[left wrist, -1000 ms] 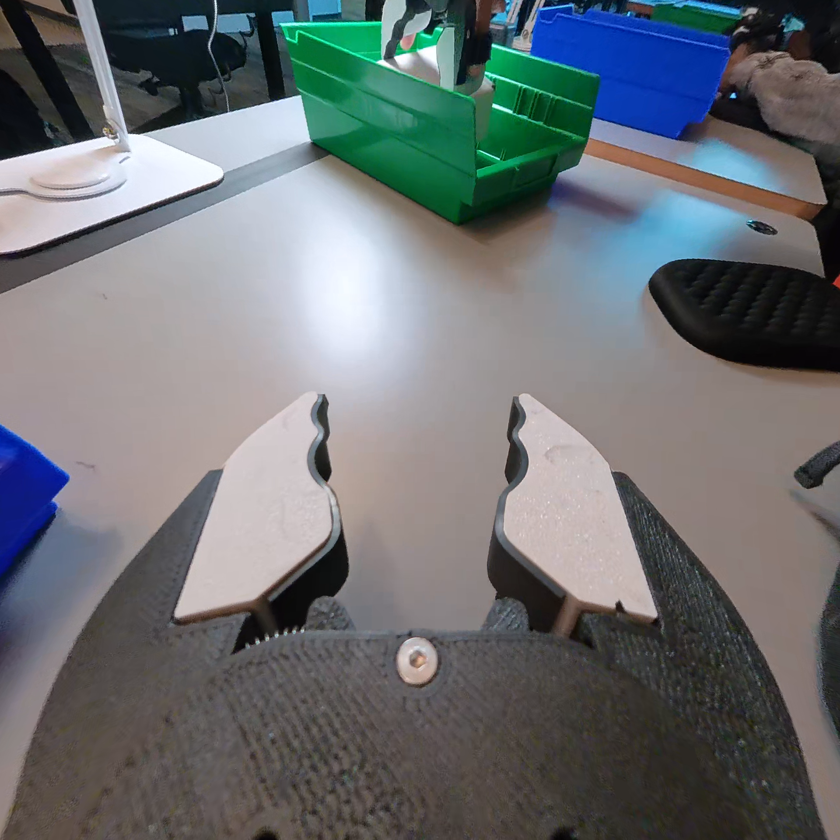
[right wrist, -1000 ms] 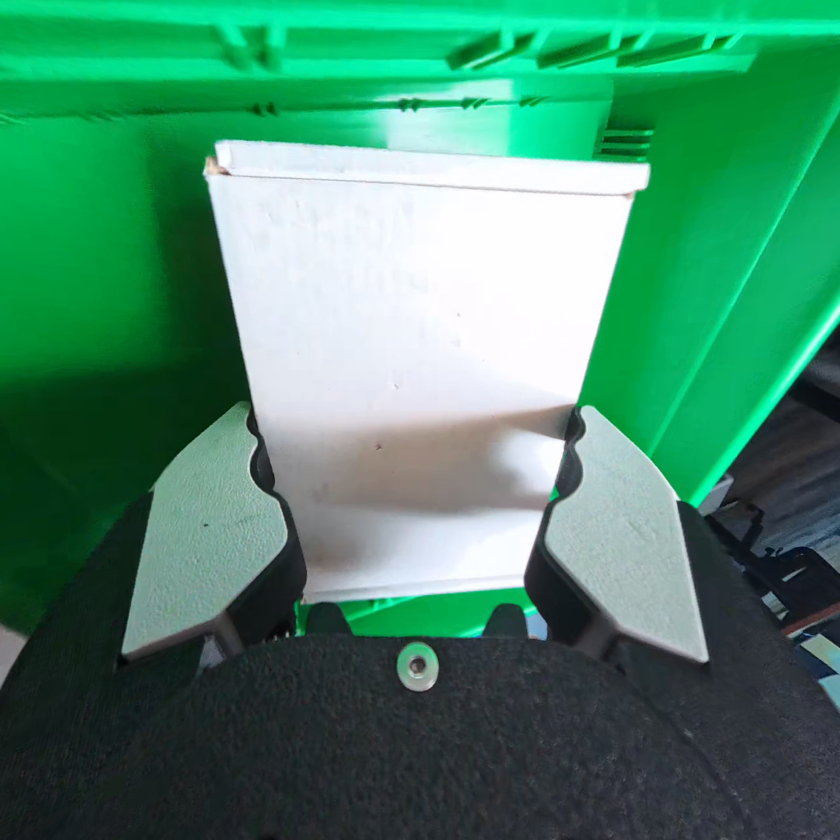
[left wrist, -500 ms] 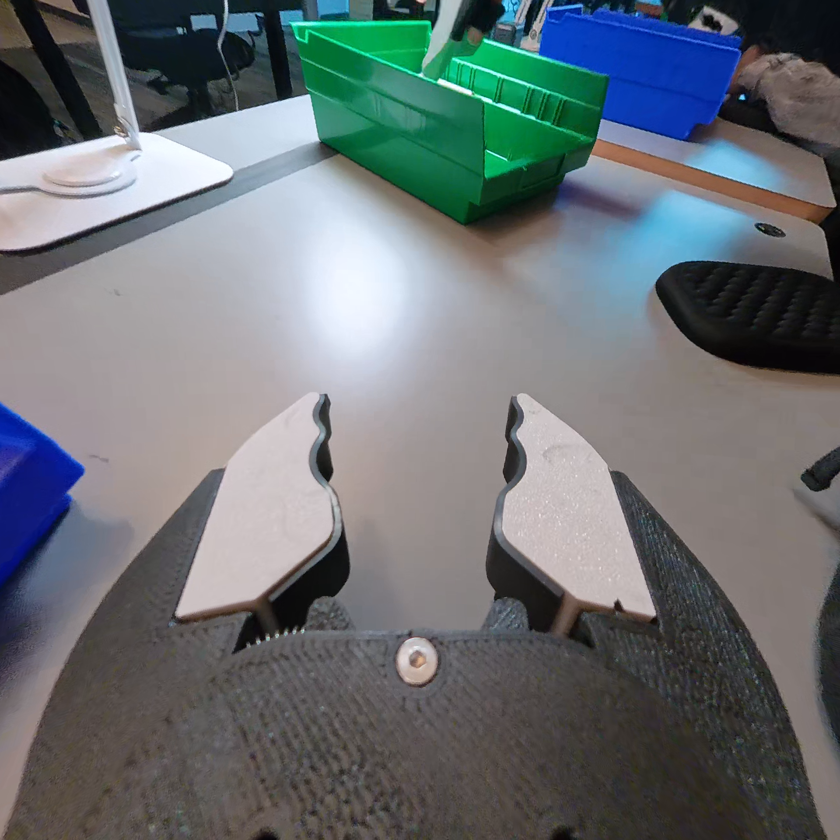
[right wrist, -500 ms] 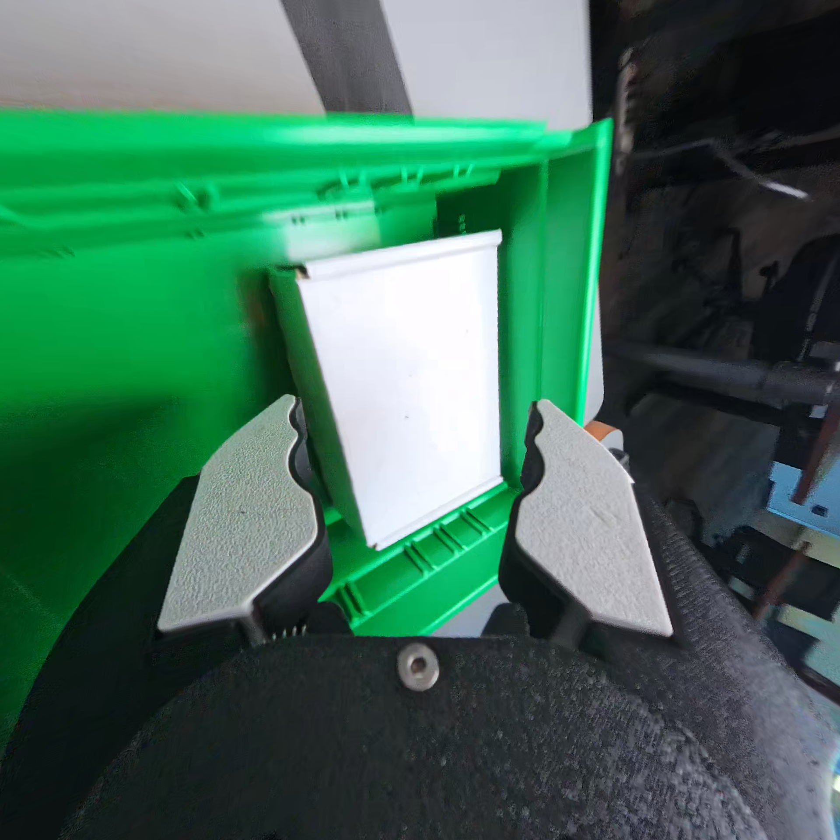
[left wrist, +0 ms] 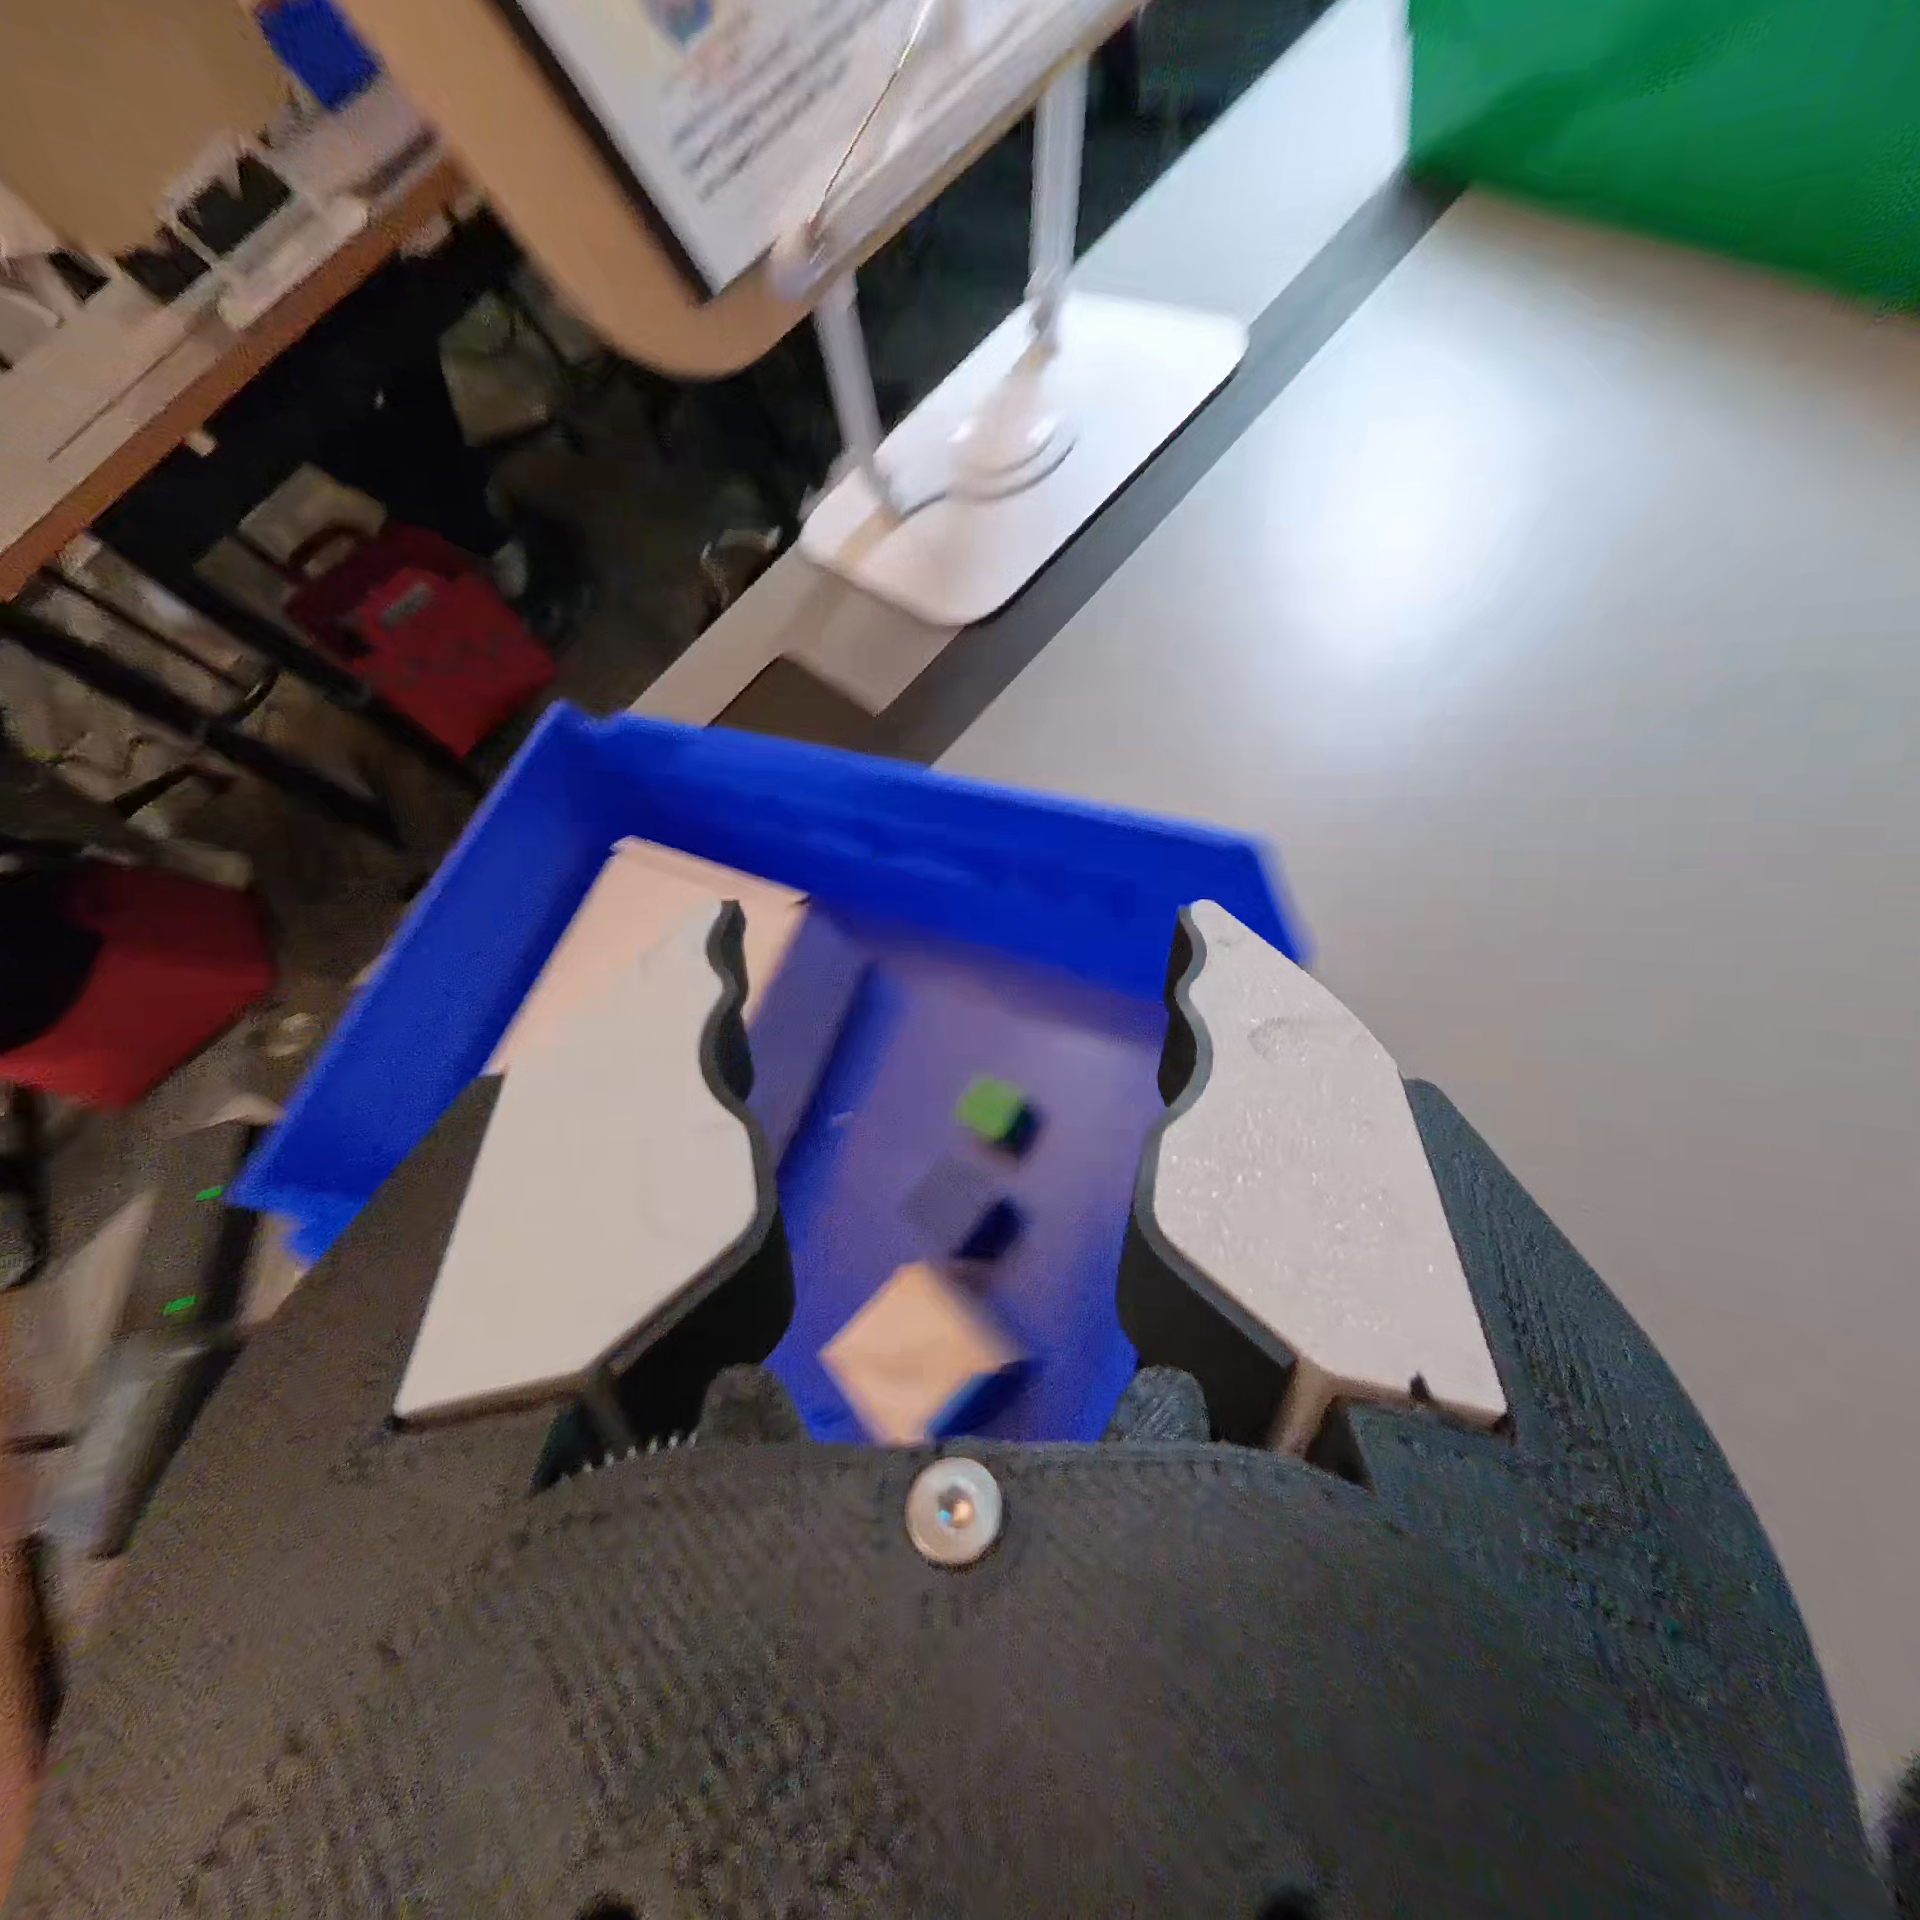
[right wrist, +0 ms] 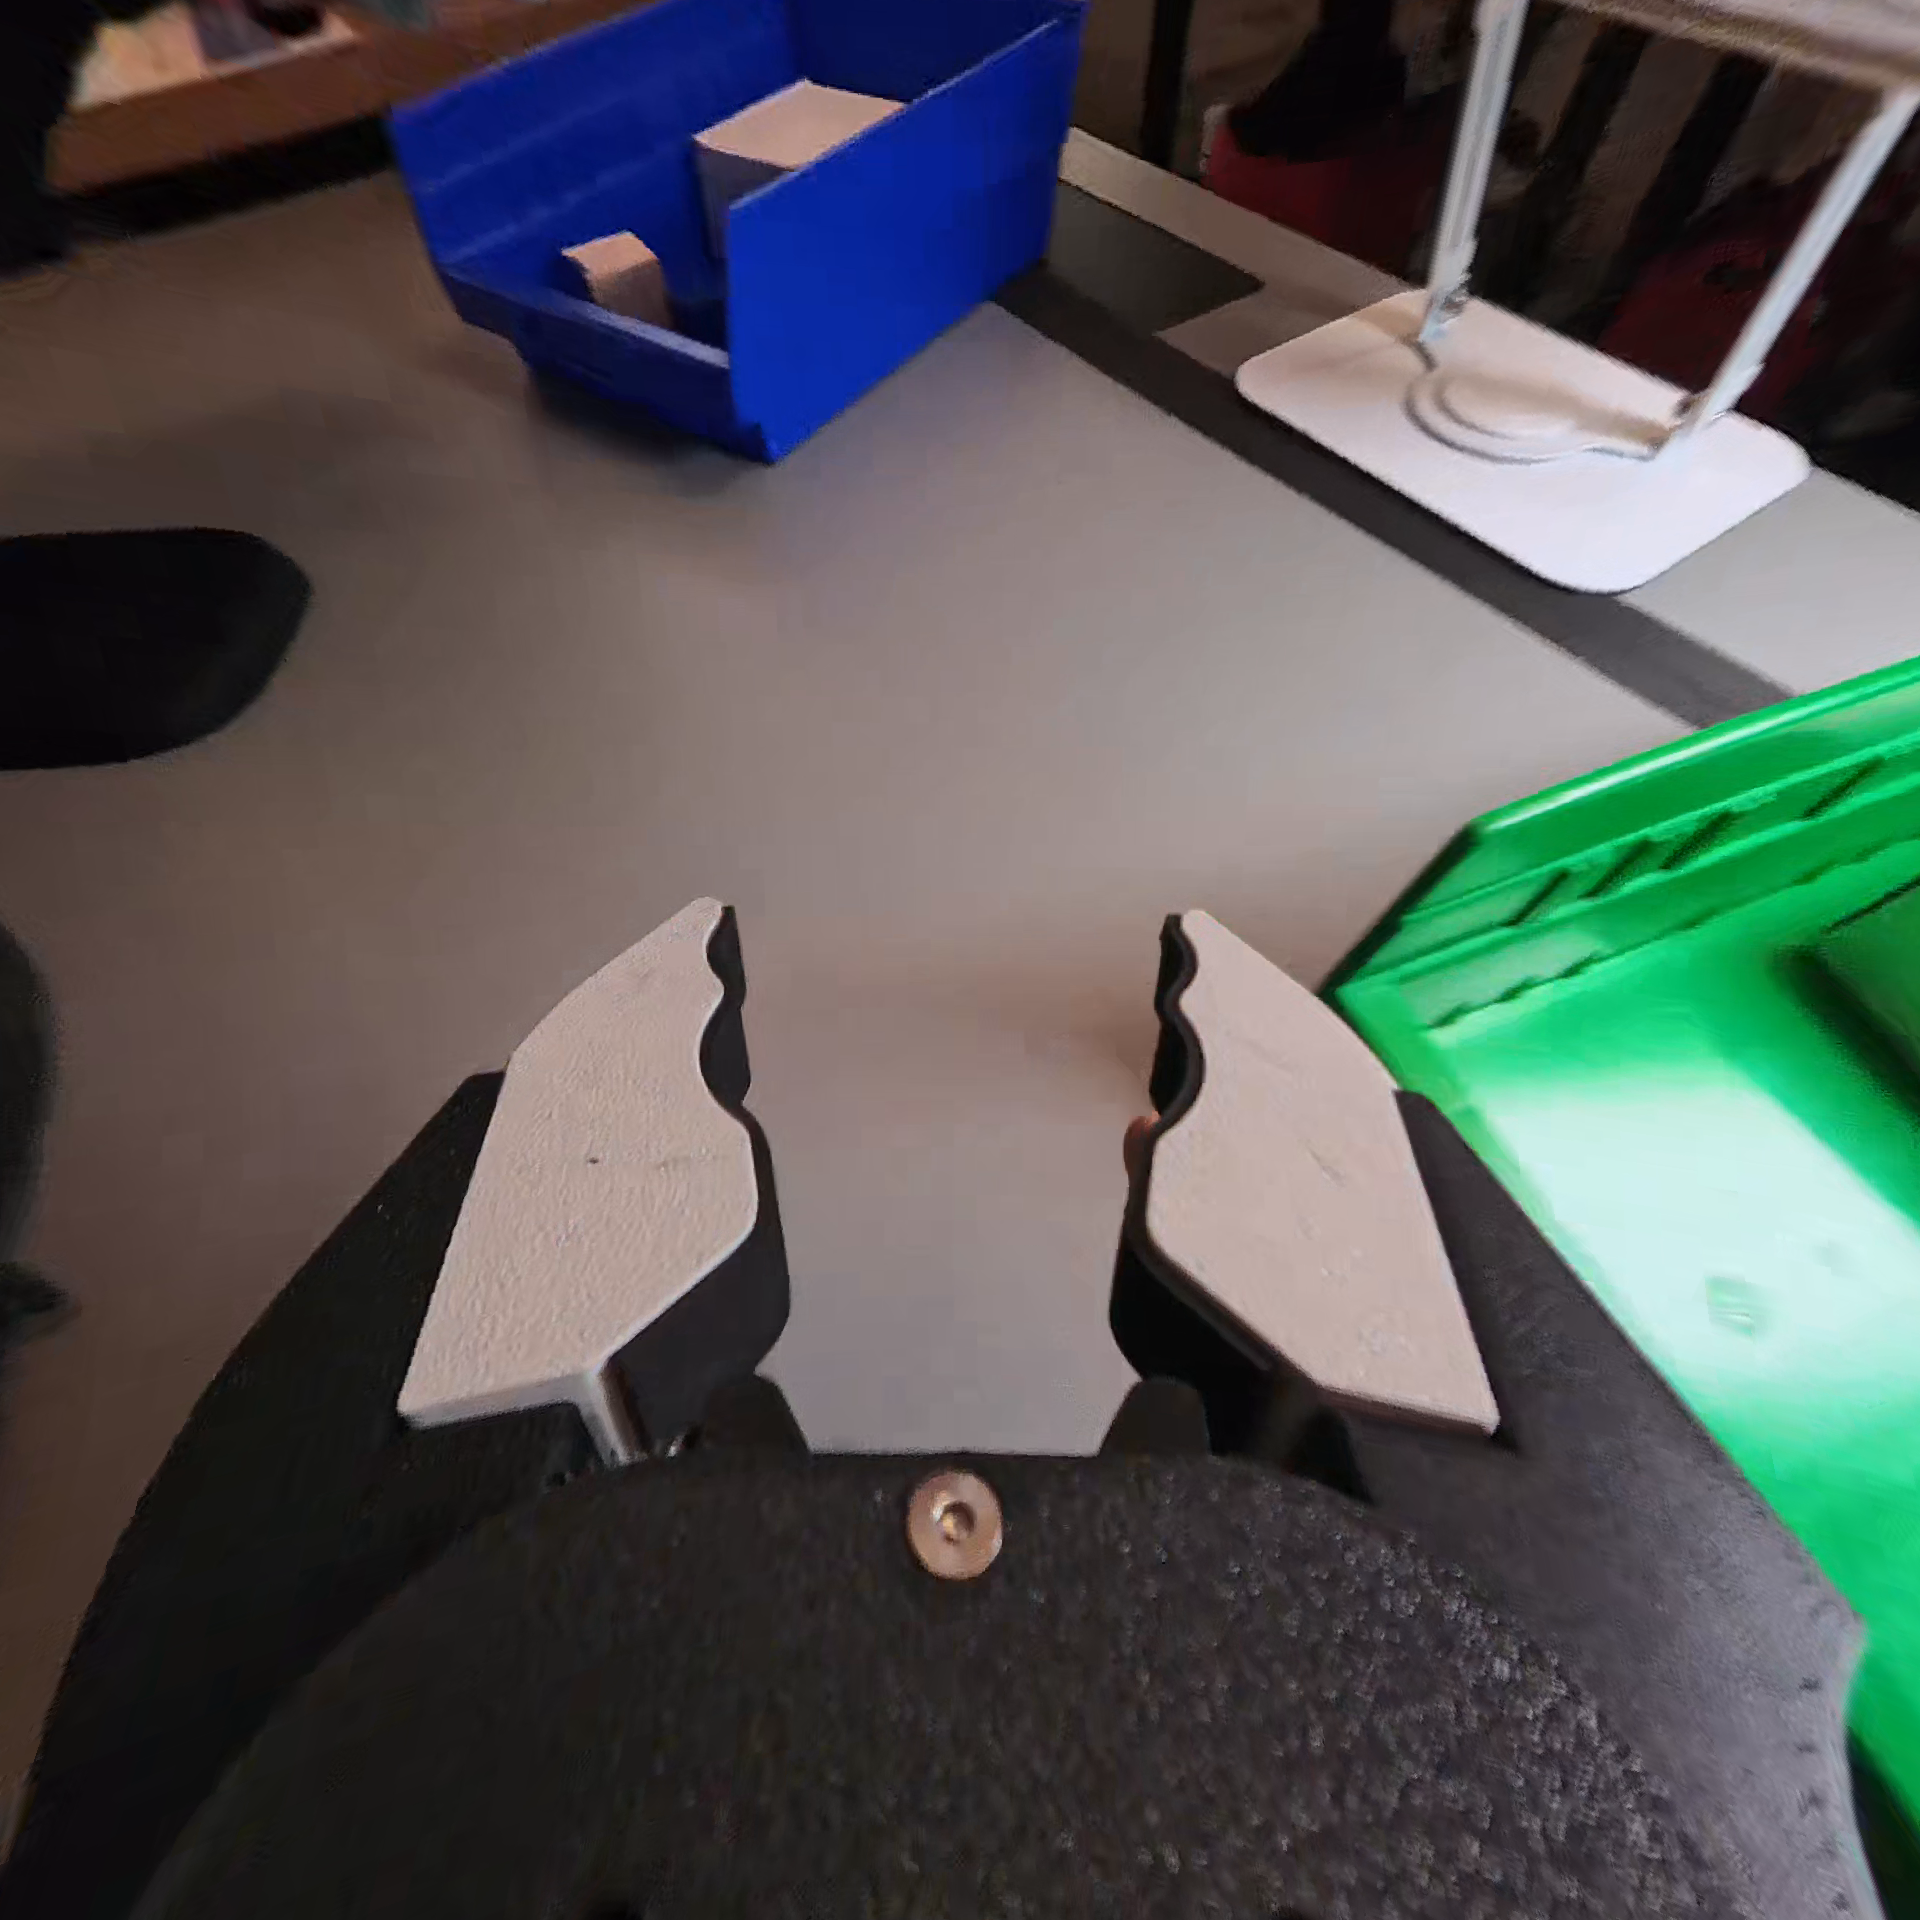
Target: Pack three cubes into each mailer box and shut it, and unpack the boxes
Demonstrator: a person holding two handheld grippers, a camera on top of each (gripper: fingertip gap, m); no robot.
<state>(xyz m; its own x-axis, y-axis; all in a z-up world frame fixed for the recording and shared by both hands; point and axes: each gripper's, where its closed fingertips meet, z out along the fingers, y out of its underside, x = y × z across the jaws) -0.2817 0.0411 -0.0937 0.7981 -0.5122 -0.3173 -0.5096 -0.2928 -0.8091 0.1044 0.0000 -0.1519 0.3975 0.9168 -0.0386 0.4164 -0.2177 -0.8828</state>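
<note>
Left gripper (left wrist: 956, 1049) gapes wide, empty, over blue bin (left wrist: 883, 821). Right gripper (right wrist: 951, 1023) likewise wide, empty, above table (right wrist: 831, 675); green bin (right wrist: 1662, 1091) at 3 o'clock.

Risk: blurred view, the small cubes may slip a hasty pinch.

Count: green cube (left wrist: 987, 1103) 1, dark cube (left wrist: 951, 1195) 1, pale boxes (left wrist: 914, 1361) 2 in the left wrist view.

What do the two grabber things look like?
Both look alike. The left gripper and the right gripper each have a rough, black, rounded body with one shiny silver screw in the middle. Two flat, pale grey fingers stick out in front, with wavy black rubbery edges on the inside of the jaws. No cables or sleeves show.
</note>
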